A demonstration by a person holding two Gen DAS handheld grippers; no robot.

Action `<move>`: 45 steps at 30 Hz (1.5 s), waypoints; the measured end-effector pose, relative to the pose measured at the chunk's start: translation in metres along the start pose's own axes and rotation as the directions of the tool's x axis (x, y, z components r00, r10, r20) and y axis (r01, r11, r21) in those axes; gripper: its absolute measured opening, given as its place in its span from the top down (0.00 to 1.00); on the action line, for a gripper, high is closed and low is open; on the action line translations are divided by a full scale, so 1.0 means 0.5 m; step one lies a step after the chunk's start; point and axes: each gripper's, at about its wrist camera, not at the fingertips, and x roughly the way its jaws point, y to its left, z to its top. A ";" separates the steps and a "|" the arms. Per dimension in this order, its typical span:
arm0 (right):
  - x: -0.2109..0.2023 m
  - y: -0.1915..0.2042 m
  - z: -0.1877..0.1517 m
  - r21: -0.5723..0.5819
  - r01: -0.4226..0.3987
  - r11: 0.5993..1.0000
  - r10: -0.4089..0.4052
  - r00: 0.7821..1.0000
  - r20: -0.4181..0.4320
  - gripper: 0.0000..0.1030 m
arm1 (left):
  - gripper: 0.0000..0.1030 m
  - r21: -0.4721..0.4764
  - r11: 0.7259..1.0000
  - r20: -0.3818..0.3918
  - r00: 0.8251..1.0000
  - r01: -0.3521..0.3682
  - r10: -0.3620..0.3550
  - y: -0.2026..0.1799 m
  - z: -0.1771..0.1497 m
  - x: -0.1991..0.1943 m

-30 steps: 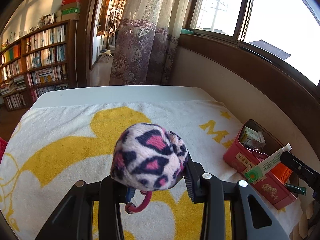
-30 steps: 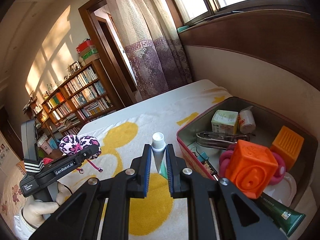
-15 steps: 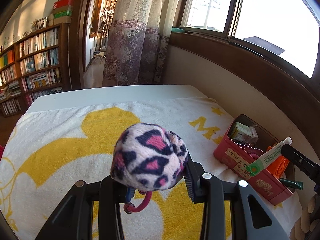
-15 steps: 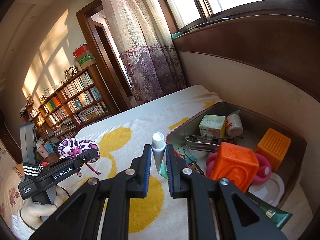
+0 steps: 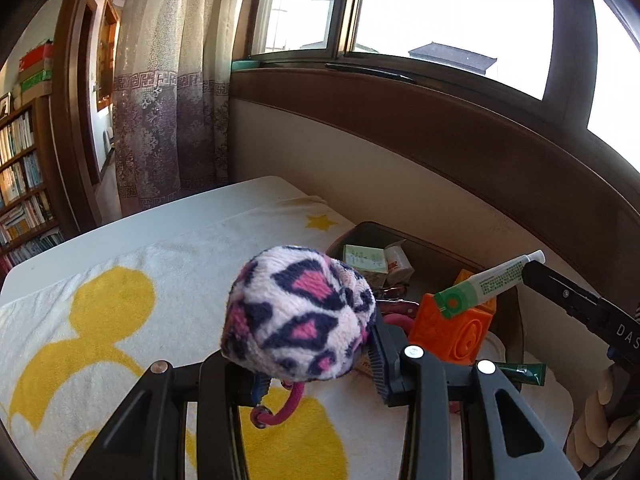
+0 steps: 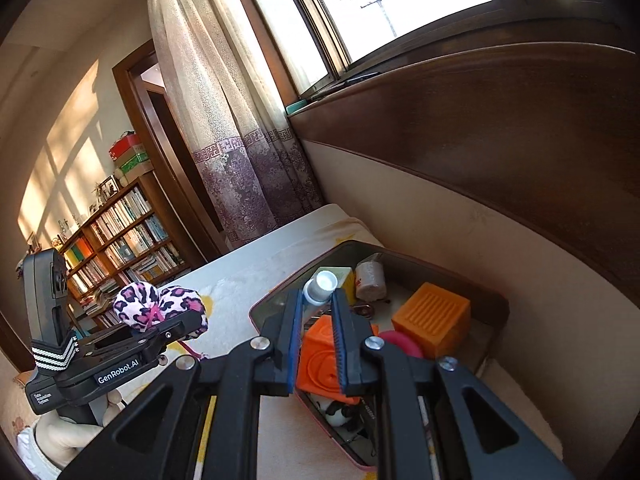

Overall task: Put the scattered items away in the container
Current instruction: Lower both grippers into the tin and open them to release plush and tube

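Yellow-patterned towel [image 5: 120, 320] covers the table beneath a container [image 6: 460, 268] crowded with orange blocks [image 6: 432, 318]. Left gripper [image 5: 308, 364] pinches a fluffy pink leopard-print hair tie [image 5: 300, 312] beside it; right gripper [image 6: 316, 316] clamps a white-capped tube [image 5: 488, 282] over its rim.

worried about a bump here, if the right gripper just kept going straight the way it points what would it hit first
Probably the nearer orange block inside the tin: it sits just past the right gripper, which is shut on the tube. Depth is unclear; the tube's cap might pass above it.

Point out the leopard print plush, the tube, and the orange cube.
leopard print plush [image 5: 300, 312], left wrist view, fuzzy top.
tube [image 5: 486, 284], left wrist view, mid-body.
orange cube [image 6: 430, 318], right wrist view, ridged top.
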 end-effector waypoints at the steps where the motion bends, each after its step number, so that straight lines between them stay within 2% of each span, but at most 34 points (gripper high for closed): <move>1: -0.002 -0.005 0.001 0.002 0.005 1.000 -0.005 1.000 0.001 0.85 | 0.61 0.012 1.000 0.001 1.000 0.010 -0.010 -0.015 0.006 0.008; 5: -0.004 -0.017 0.004 0.007 0.009 1.000 -0.009 1.000 0.003 0.85 | 0.61 0.038 0.999 -0.014 0.999 0.033 -0.032 -0.057 0.026 0.045; 12: 0.026 -0.024 0.049 0.013 0.008 1.000 -0.008 1.000 0.012 0.85 | 0.60 0.040 0.998 -0.045 0.998 0.052 -0.050 -0.079 0.039 0.096; 15: 0.054 -0.037 0.060 0.052 -0.005 0.999 0.006 0.999 -0.034 0.83 | 0.46 0.022 0.997 -0.081 0.994 0.080 -0.078 -0.078 0.034 0.111; 16: 0.059 -0.043 0.059 0.068 -0.002 0.998 0.005 0.999 -0.044 0.82 | 0.31 0.012 0.997 -0.089 0.993 0.083 -0.081 -0.075 0.032 0.115; 17: 0.062 -0.048 0.057 0.079 0.002 0.997 0.002 0.999 -0.052 0.79 | 0.20 0.003 0.997 -0.090 0.993 0.080 -0.079 -0.072 0.031 0.116; 19: 0.059 -0.058 0.053 0.094 0.013 0.995 -0.008 0.998 -0.056 0.69 | 0.20 -0.008 0.997 -0.090 0.993 0.076 -0.076 -0.068 0.029 0.115; 21: 0.047 -0.064 0.046 0.098 0.032 0.995 -0.028 0.999 -0.047 0.43 | 0.20 -0.014 0.997 -0.098 0.993 0.070 -0.071 -0.063 0.028 0.113; 23: 0.027 -0.069 0.040 0.089 0.063 0.994 -0.061 0.998 -0.027 0.26 | 0.20 -0.025 0.998 -0.097 0.993 0.063 -0.066 -0.054 0.029 0.106; 24: 0.014 -0.070 0.036 0.075 0.080 0.994 -0.079 0.997 -0.012 0.24 | 0.20 -0.030 0.998 -0.091 0.994 0.064 -0.066 -0.049 0.029 0.100; 27: -0.016 -0.066 0.025 0.022 0.118 0.993 -0.118 0.993 0.003 0.23 | 0.20 -0.059 0.997 -0.073 0.995 0.060 -0.064 -0.029 0.026 0.080; 33: -0.040 -0.057 -0.006 0.007 0.100 0.995 -0.100 0.995 -0.024 0.21 | 0.20 -0.103 0.994 -0.064 0.998 0.017 -0.024 0.009 0.016 0.051; 36: -0.036 -0.051 -0.022 0.012 0.077 0.997 -0.076 0.995 -0.058 0.21 | 0.20 -0.082 0.996 -0.051 0.998 -0.040 0.036 0.005 0.003 0.034; 40: -0.033 -0.031 -0.038 -0.019 0.068 0.997 -0.070 0.994 -0.087 0.20 | 0.19 -0.020 0.991 0.009 0.991 -0.136 0.136 -0.019 -0.010 0.003; 44: -0.040 -0.017 -0.052 -0.043 0.076 0.996 -0.080 0.991 -0.111 0.20 | 0.01 -0.009 0.985 0.062 0.983 -0.174 0.174 -0.033 -0.017 -0.033; 45: -0.043 -0.016 -0.054 -0.047 0.080 0.996 -0.085 0.990 -0.115 0.20 | 0.01 -0.011 0.982 0.080 0.979 -0.189 0.190 -0.037 -0.018 -0.042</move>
